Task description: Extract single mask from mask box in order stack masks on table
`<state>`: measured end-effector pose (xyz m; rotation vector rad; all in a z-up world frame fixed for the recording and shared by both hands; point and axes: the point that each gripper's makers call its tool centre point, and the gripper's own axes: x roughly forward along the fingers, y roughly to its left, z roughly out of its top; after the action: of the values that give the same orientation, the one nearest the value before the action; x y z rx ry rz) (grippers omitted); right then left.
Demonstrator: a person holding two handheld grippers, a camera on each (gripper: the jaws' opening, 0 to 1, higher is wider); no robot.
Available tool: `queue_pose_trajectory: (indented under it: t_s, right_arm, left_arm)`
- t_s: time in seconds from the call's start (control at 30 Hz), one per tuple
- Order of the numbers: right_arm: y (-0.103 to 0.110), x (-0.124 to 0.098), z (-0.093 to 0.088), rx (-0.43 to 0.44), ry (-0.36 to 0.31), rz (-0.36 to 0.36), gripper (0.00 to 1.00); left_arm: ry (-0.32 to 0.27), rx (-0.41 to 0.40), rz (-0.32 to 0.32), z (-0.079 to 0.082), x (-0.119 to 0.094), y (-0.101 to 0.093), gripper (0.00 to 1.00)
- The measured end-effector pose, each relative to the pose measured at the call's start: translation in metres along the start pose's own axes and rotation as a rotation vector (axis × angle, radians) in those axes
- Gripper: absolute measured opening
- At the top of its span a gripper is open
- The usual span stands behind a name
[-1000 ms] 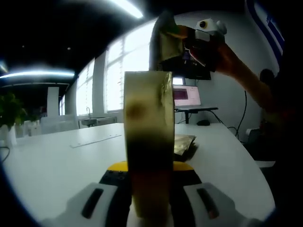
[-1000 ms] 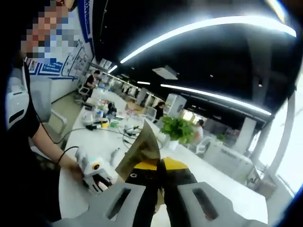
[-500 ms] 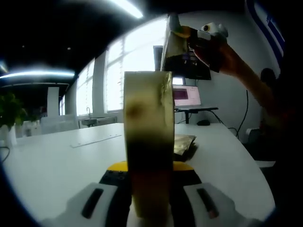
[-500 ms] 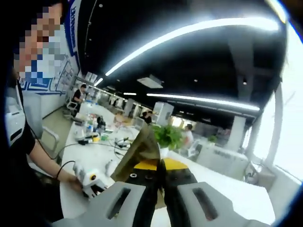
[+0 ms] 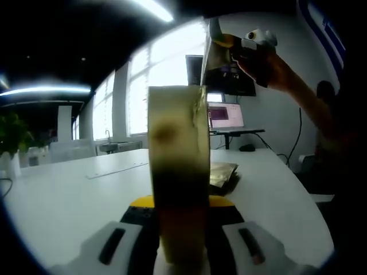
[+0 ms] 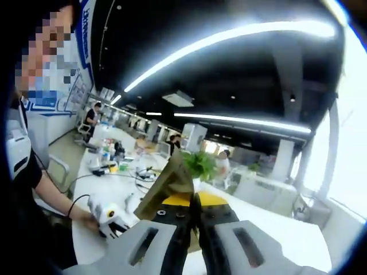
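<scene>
**One mask lifted clear of the box, stack waiting below**

In the left gripper view, the left gripper (image 5: pixel 179 252) is seen closed on the mask box (image 5: pixel 178 166), a tall gold pack held upright between its jaws over the white table (image 5: pixel 69 200). Beyond the box, a small stack (image 5: pixel 221 173) of gold mask packets lies flat on the table. High at upper right, the right gripper (image 5: pixel 229 48) is held well above the box, clamped on a single mask (image 5: pixel 213 51) that hangs edge-on with its long axis upright. The stack lies below and ahead of that mask, so a downward move is judged to be next.

In the right gripper view, the right gripper's jaws are seen pinched nearly together on the mask's thin edge, with the left gripper small and low at left.
</scene>
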<state>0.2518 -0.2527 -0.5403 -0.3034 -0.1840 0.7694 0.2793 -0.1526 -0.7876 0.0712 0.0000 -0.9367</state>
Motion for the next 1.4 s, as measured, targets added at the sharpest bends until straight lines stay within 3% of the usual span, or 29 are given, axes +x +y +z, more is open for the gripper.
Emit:
queue_pose_trajectory:
  t_s: [0.2, 0.6, 1.4]
  right_arm:
    - [-0.016, -0.006, -0.011, 0.004, 0.012, -0.072, 0.00]
    - [-0.053, -0.013, -0.044, 0.000, 0.083, -0.149, 0.00]
    - [-0.087, -0.004, -0.121, -0.002, 0.280, -0.191, 0.00]
  left_arm:
    - [0.000, 0.001, -0.001, -0.001, 0.000, -0.001, 0.31]
    - [0.000, -0.001, 0.001, -0.001, 0.000, -0.001, 0.31]
    - [0.002, 0.000, 0.003, -0.002, 0.000, -0.002, 0.31]
